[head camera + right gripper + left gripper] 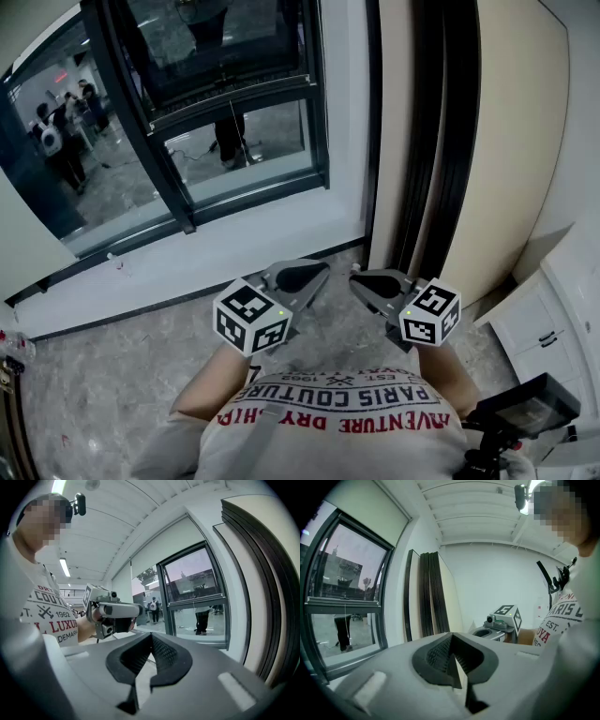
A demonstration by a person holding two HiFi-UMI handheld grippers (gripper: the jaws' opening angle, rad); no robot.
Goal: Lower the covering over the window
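Note:
The window has a dark frame and a white sill, and fills the upper left of the head view. A pale roller blind is rolled high, covering only the top of the glass; the right gripper view shows it too. No cord shows clearly. I hold both grippers close to my chest, apart from the window. My left gripper is shut with nothing between its jaws. My right gripper is also shut and empty. The two tips point toward each other.
Tall dark-edged panels lean against the wall right of the window. A white cabinet stands at the right, with a black device on a stand beside me. Marble floor lies below the sill. People stand beyond the glass.

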